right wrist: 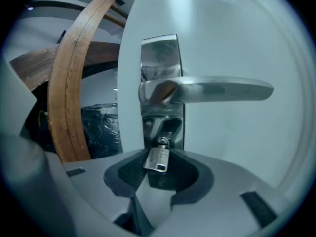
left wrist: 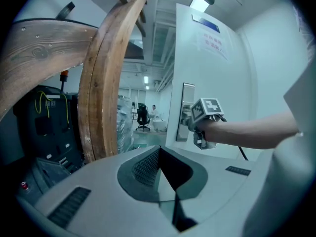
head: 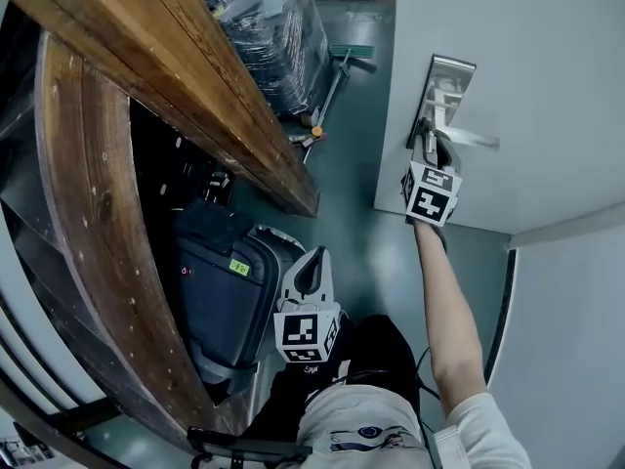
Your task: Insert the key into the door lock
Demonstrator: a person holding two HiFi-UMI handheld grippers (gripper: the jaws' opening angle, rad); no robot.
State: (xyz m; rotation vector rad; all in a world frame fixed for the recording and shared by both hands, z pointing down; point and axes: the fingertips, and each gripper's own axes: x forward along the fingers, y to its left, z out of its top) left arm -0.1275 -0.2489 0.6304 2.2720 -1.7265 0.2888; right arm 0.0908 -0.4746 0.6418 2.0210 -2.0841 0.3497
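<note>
Key: its flat silver head sticks out of the lock, tilted, just under the handle, by the door's edge.
Right gripper: jaws apart, one on each side of the key head, not pressing on it.
Left gripper: jaws together, empty, well apart from the door.
Progress: the key seems to sit where the task wants it. How deep it sits cannot be told.

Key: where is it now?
Right gripper view, centre: the key hangs at the lock plate under the door handle, between the open right tongs.
</note>
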